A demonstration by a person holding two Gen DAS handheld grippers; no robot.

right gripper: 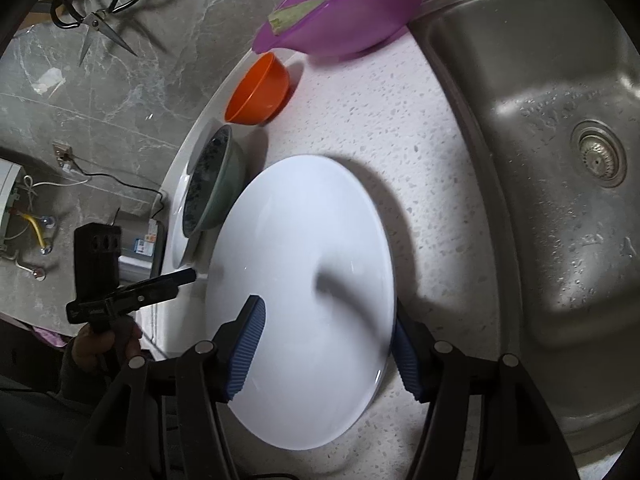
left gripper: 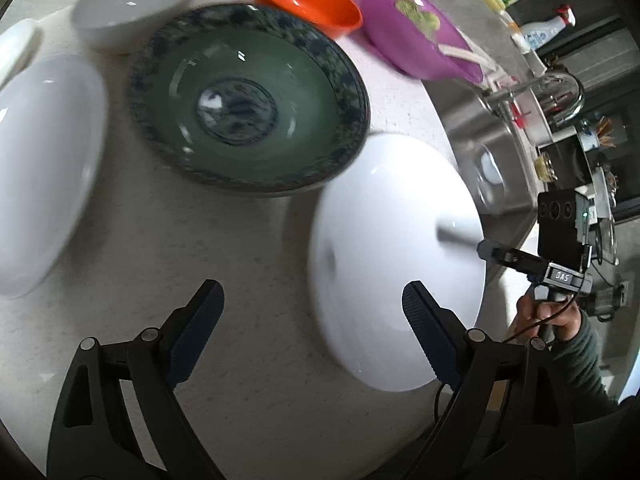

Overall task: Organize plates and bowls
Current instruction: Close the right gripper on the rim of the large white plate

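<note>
Left wrist view: left gripper (left gripper: 312, 300) tilts steeply down, jaws wide, empty; right gripper (right gripper: 326, 332) jaws straddle white plate (right gripper: 304, 280), unclamped.

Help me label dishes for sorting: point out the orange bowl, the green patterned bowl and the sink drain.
orange bowl (left gripper: 310, 0), left wrist view, inner wall.
green patterned bowl (left gripper: 248, 100), left wrist view, inside.
sink drain (right gripper: 599, 159), right wrist view, strainer centre.

Steel sink (right gripper: 560, 184), scissors (right gripper: 100, 20), faucet (left gripper: 560, 92)
</note>
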